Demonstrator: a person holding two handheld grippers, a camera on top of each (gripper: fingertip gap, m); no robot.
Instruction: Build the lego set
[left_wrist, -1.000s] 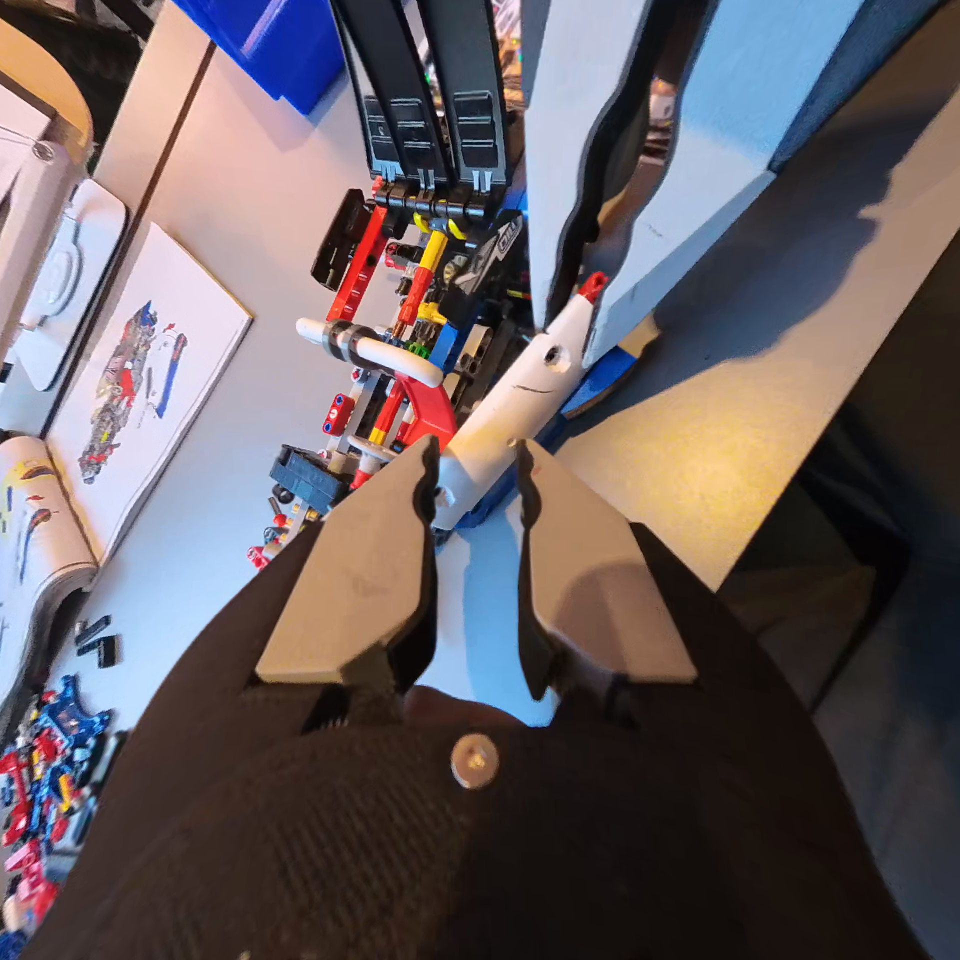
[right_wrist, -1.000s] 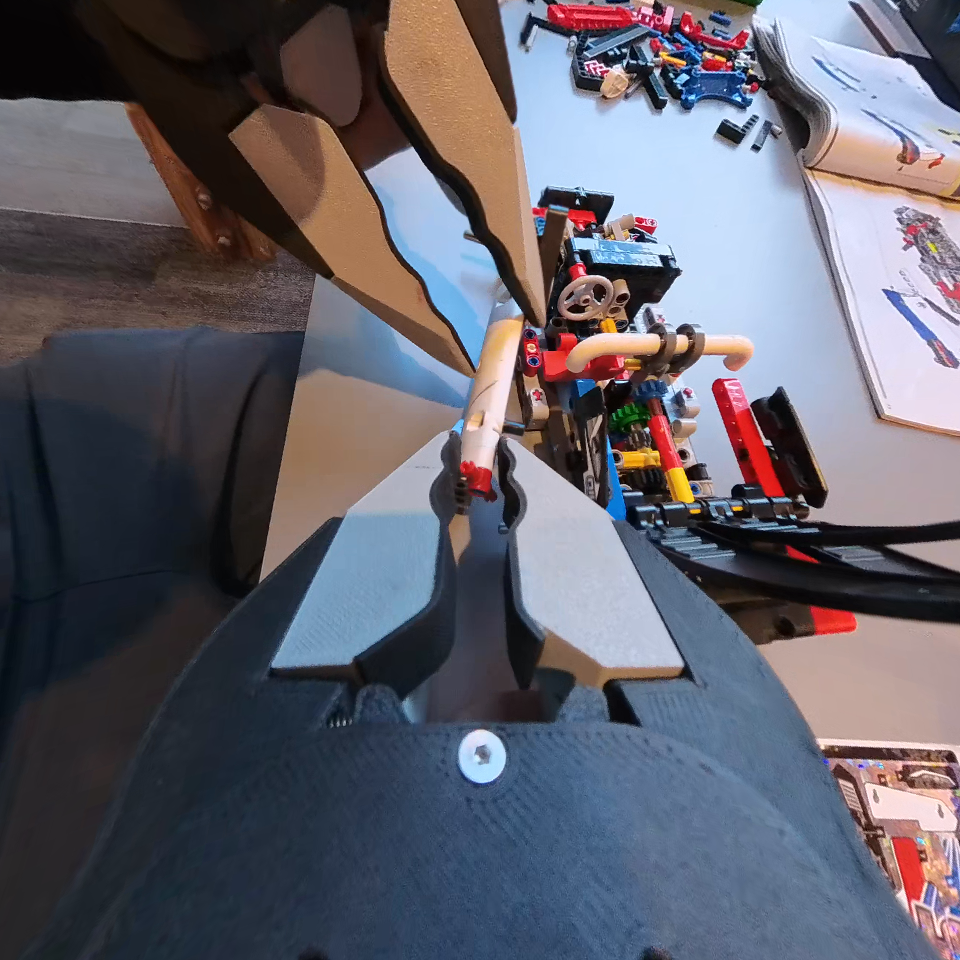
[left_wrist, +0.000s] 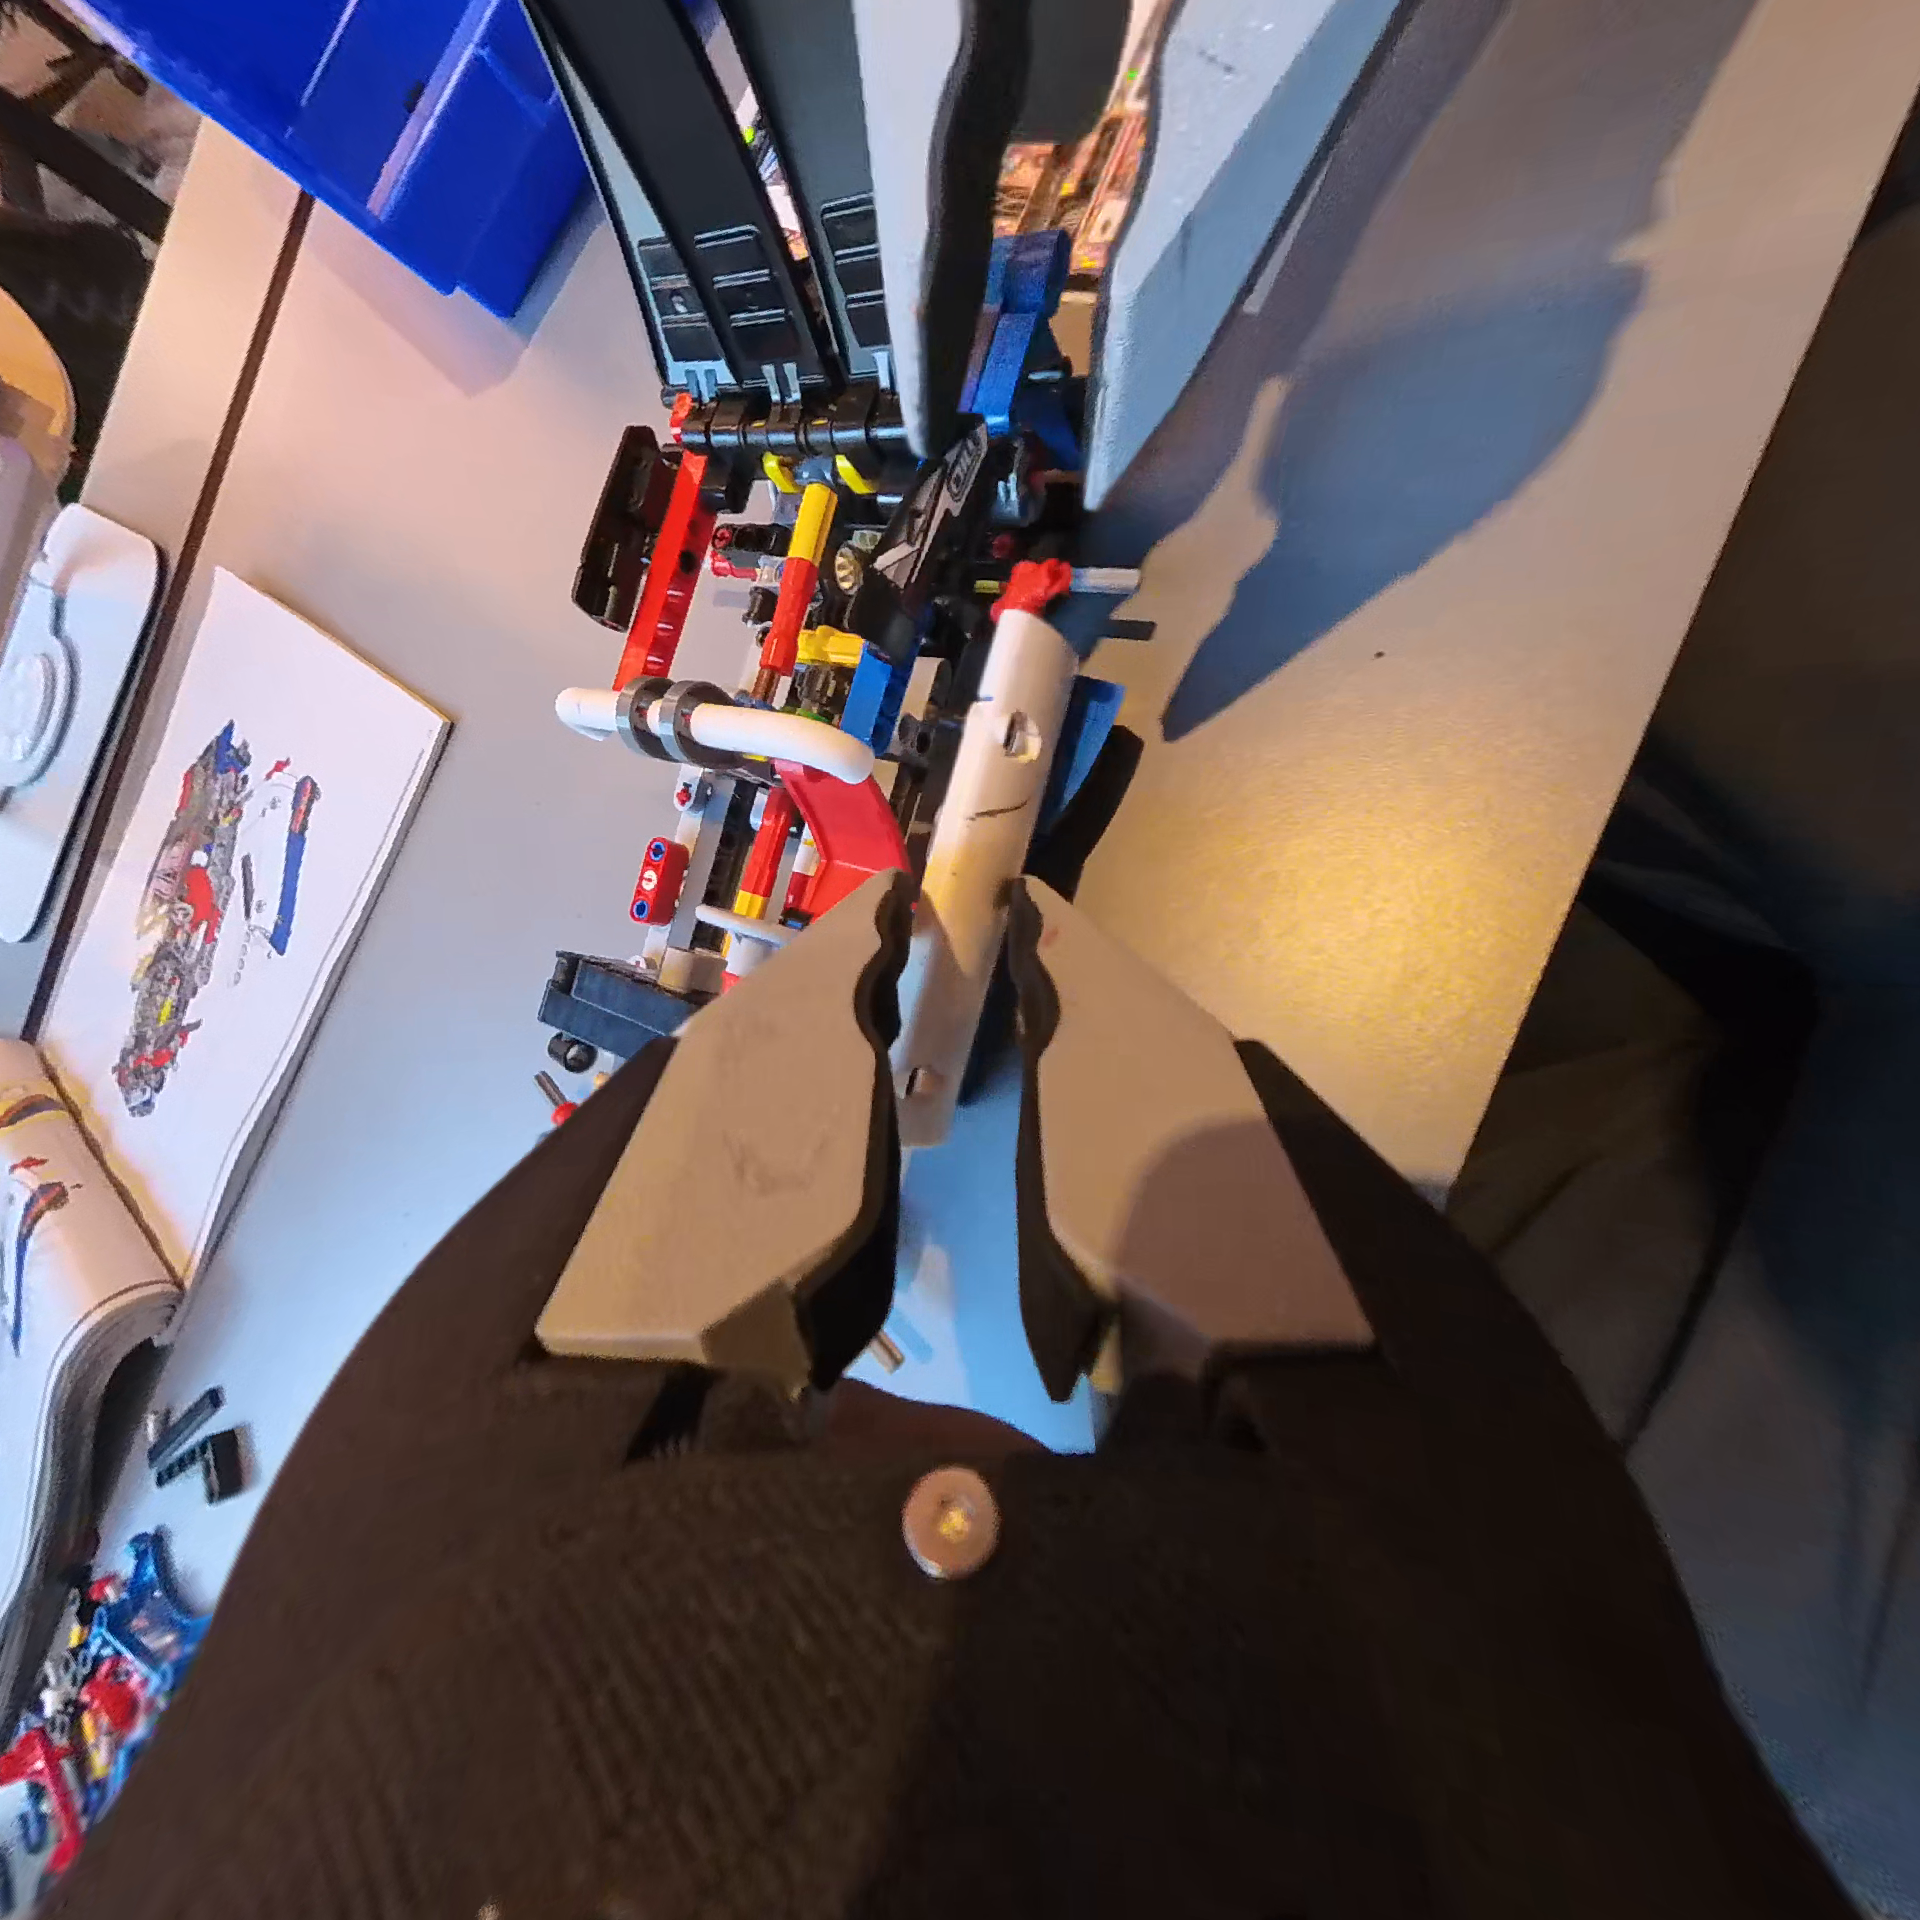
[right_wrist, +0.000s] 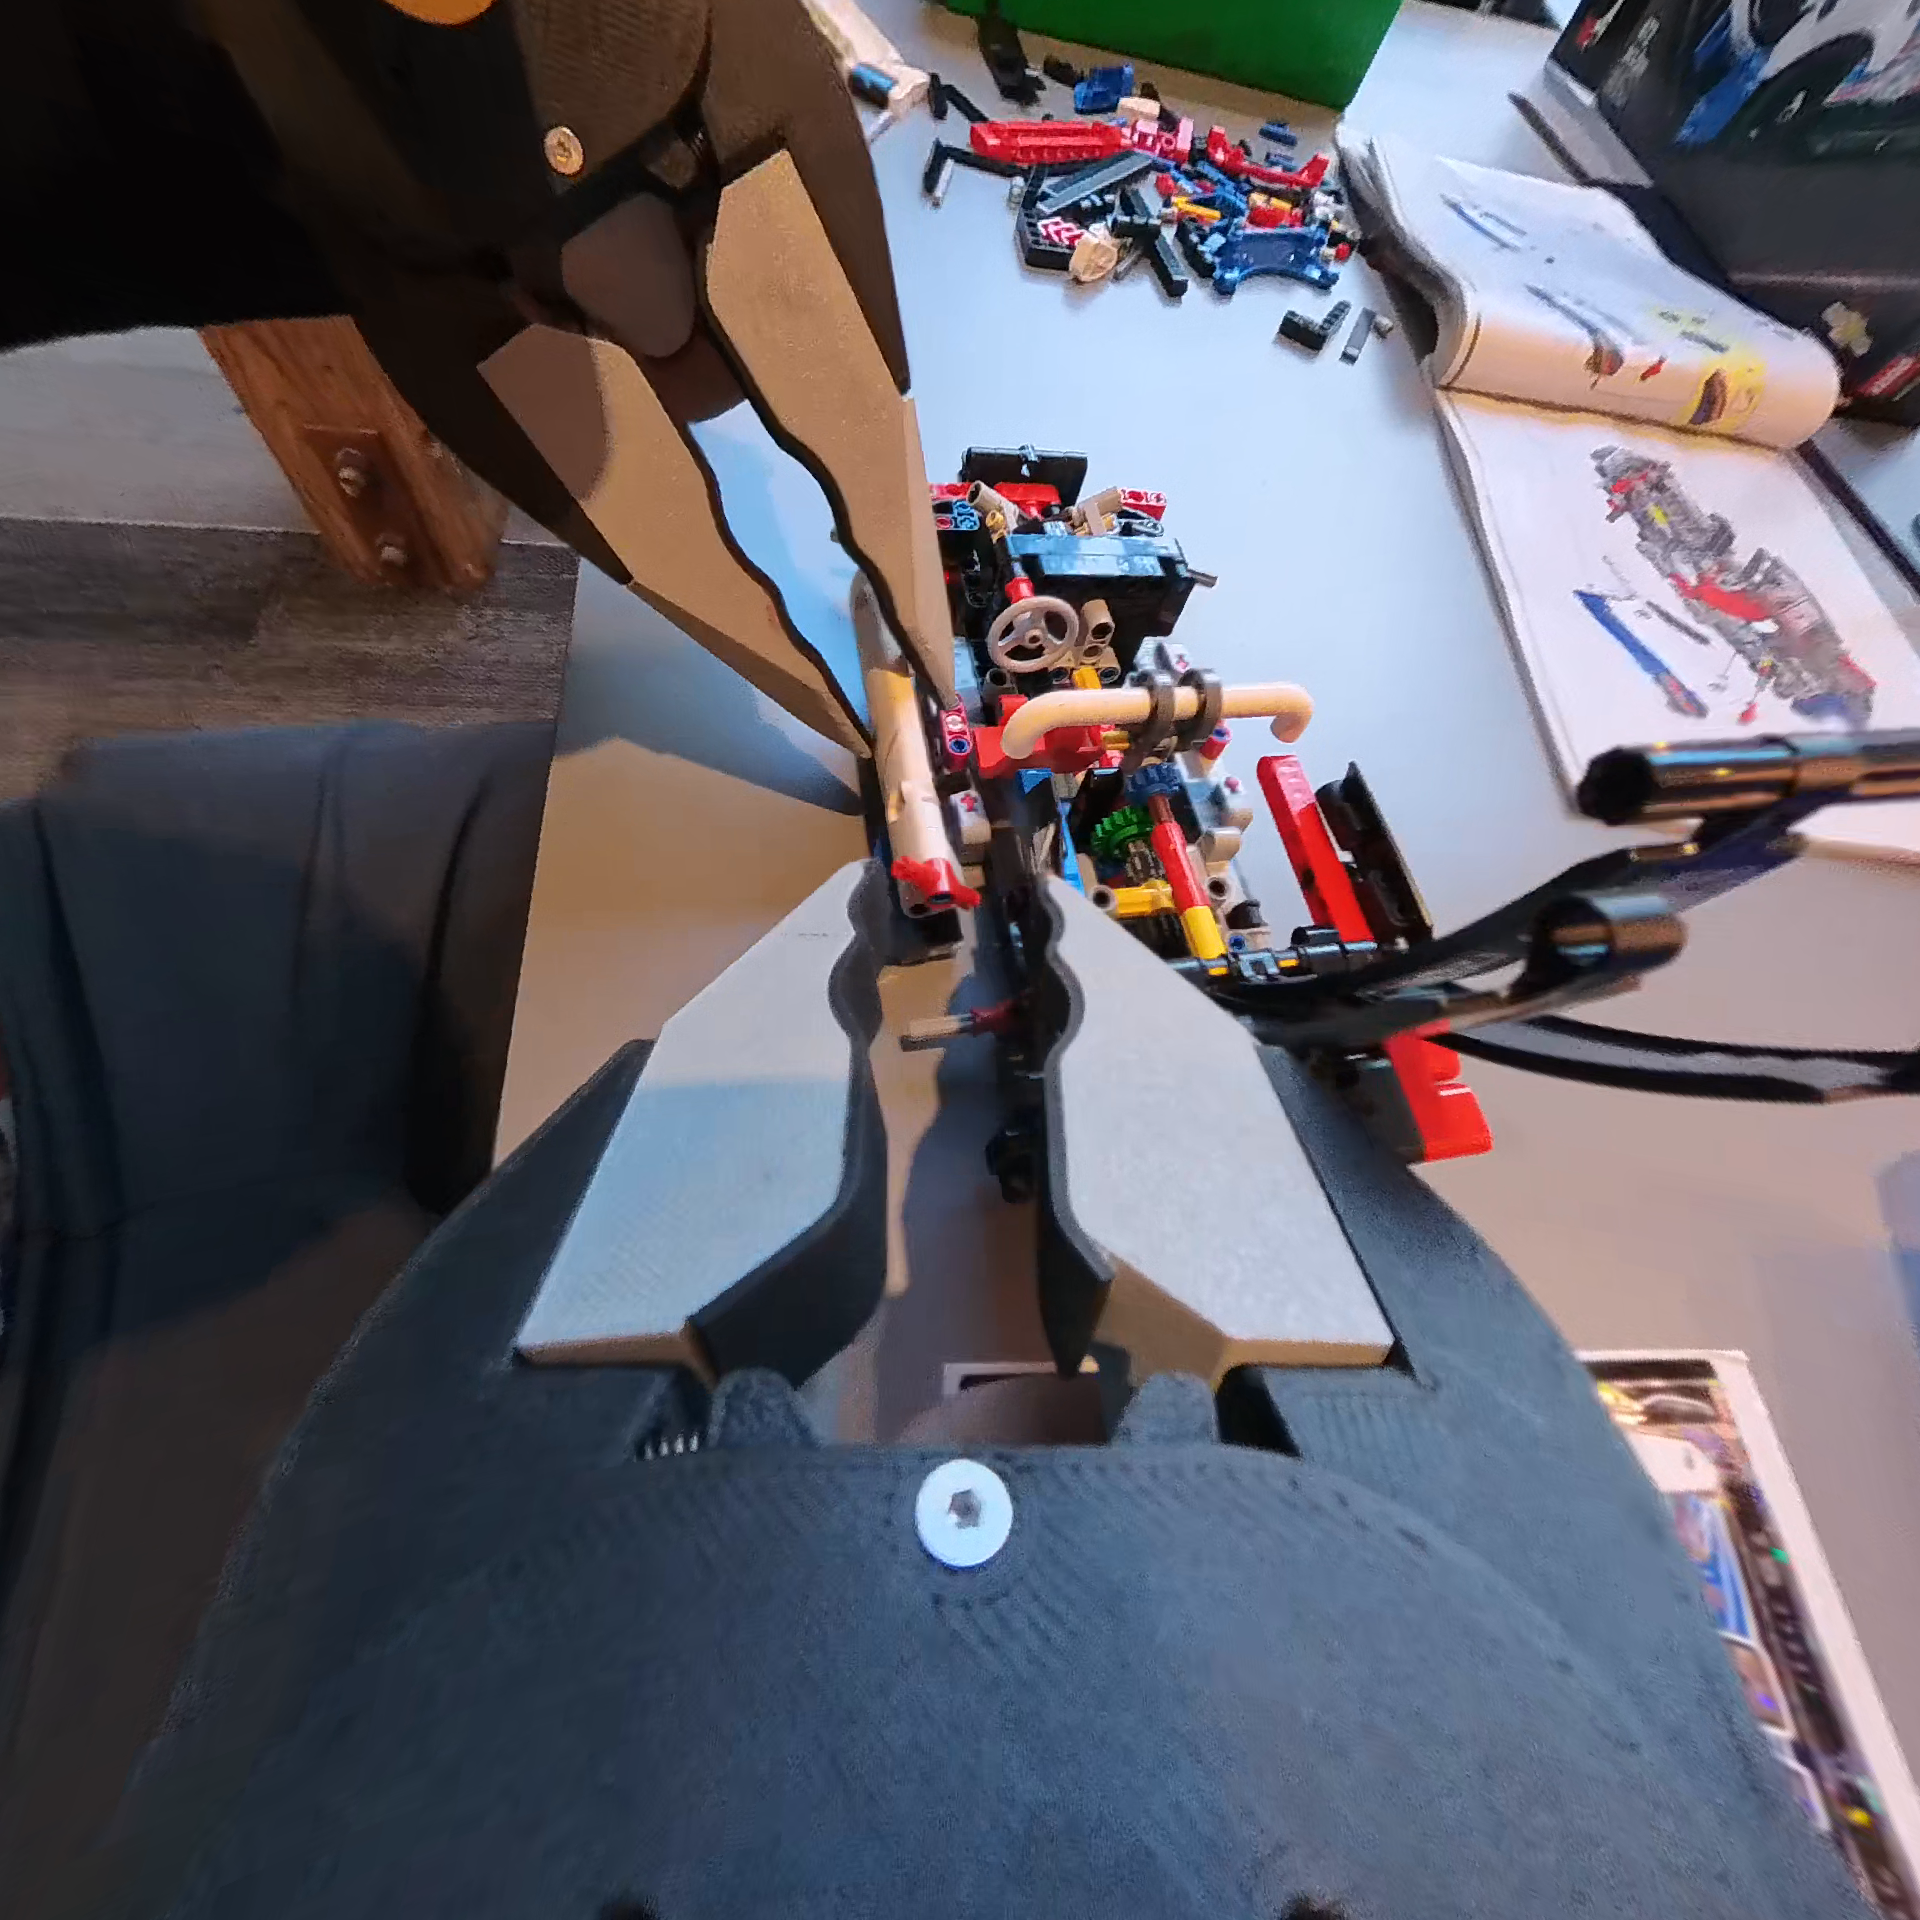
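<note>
The partly built Lego vehicle (left_wrist: 790, 644) stands on the grey table (left_wrist: 1299, 883) near its edge, with red, yellow, blue and black beams and a white curved bar. My left gripper (left_wrist: 956, 914) is shut on a long white panel (left_wrist: 997, 769) that lies along the model's side and has a red pin at its far end. In the right wrist view the left gripper (right_wrist: 899, 717) comes in from above, holding the panel (right_wrist: 904, 769) beside the model (right_wrist: 1081, 623). My right gripper (right_wrist: 951, 894) is open, its fingers astride the model's black and blue rear frame, just past the red pin.
An open instruction booklet (right_wrist: 1714, 582) lies beyond the model, and a pile of loose parts (right_wrist: 1174, 197) sits farther off. Long black strips (left_wrist: 727, 208) stick out from the model's end. A blue bin (left_wrist: 416, 135) stands at the back. A wooden post (right_wrist: 343, 447) is below the table edge. There is about 7 cm between the tips of the two grippers.
My right gripper has let go of the panel's red-pin end, opened wider and shifted onto the model's frame. The left gripper has swung the white panel closer along the model's side.
</note>
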